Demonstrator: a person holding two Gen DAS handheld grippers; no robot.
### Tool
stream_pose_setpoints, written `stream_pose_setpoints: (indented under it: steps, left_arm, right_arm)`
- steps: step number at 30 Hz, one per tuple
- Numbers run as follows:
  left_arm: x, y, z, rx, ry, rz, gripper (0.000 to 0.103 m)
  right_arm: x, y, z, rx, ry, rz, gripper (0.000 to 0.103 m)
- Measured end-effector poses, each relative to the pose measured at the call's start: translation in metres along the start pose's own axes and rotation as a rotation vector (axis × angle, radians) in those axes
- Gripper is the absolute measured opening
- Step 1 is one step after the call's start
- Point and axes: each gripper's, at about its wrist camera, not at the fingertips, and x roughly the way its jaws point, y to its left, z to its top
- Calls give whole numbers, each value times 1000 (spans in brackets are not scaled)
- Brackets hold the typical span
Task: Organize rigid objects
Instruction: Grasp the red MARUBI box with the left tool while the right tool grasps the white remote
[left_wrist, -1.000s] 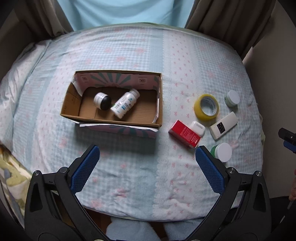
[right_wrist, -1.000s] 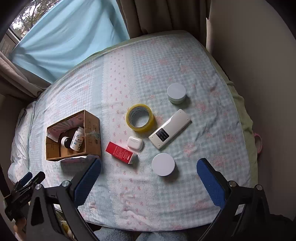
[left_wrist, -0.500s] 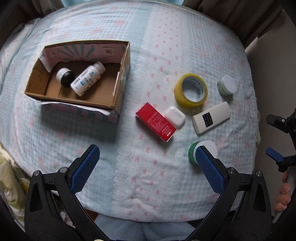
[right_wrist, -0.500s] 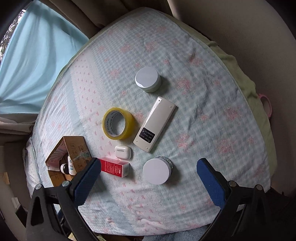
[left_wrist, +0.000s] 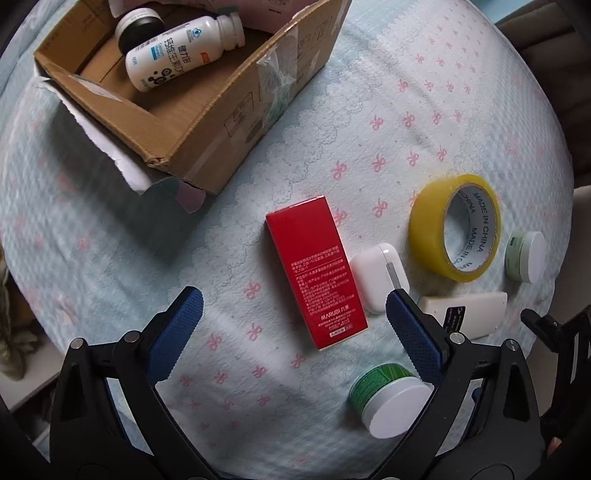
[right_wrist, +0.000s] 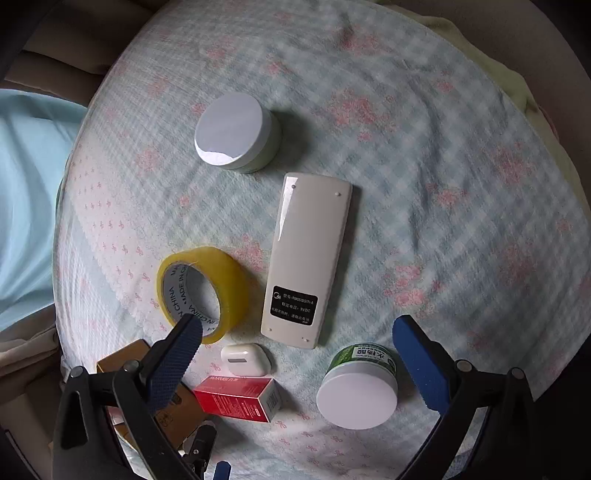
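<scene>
A: Left wrist view?
B: Left gripper (left_wrist: 293, 319) closing, nothing gripped. Red box (left_wrist: 316, 271), centre frame, reads "MARUBI". Tape roll (left_wrist: 455, 227), right: "MADE IN CHINA".

A: Right wrist view?
B: Right gripper (right_wrist: 297, 347) closing, unloaded. Remote (right_wrist: 307, 260), centre: "3VDC".

Left gripper (left_wrist: 293, 314): pointing straight down over the bed (left_wrist: 369, 110), jaws wide and closing, nothing between pads. Right gripper (right_wrist: 297, 343): angled down over the bed, jaws wide and closing, not gripping.
</scene>
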Motion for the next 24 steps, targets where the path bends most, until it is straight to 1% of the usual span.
stream_pose_setpoints:
  steps: [1, 2, 3, 4, 6, 7, 8, 9, 13, 14, 16, 20, 22, 23, 24]
  left_arm:
    - [8, -3, 3, -11, 12, 11, 97]
    - [16, -6, 6, -23, 30, 19, 90]
    - [24, -8, 9, -37, 50, 20, 80]
    - [31, -9, 11, -54, 70, 20, 77]
    - [42, -8, 12, -93, 91, 33, 75]
    - [46, -7, 12, -110, 95, 37, 75]
    - [49, -5, 13, -123, 94, 39, 75]
    - [51, -4, 13, -133, 91, 43, 75]
    - [59, -2, 14, -159, 97, 57, 74]
    - [61, -2, 14, -167, 103, 59, 74]
    - [67, -1, 13, -182, 117, 69, 70]
    - [68, -4, 10, -178, 108, 88, 63]
    - [66, -8, 8, -160, 101, 77, 54]
    - [64, -12, 7, -145, 96, 63, 43]
    - [63, -16, 6, -127, 96, 74, 42]
  right_arm:
    - [8, 0, 2, 12, 10, 1, 95]
    - [15, -1, 5, 22, 19, -2, 93]
    - [22, -2, 7, 40, 27, -10, 93]
    - [28, -4, 9, 68, 34, -17, 93]
    - [39, -9, 14, 120, 46, -25, 92]
    - [44, -11, 16, 141, 49, -33, 89]
    - [49, -14, 18, 155, 55, -36, 83]
    - [53, -15, 20, 171, 65, -36, 82]
    - [63, -18, 25, 190, 75, -63, 79]
    - [65, -18, 26, 183, 75, -74, 76]
    - [68, -18, 27, 183, 78, -91, 73]
    - [71, -25, 27, 228, 70, -106, 69]
    - [72, -27, 28, 231, 75, -123, 67]
    - [72, -28, 29, 227, 77, -128, 65]
    - [72, -27, 30, 222, 77, -128, 60]
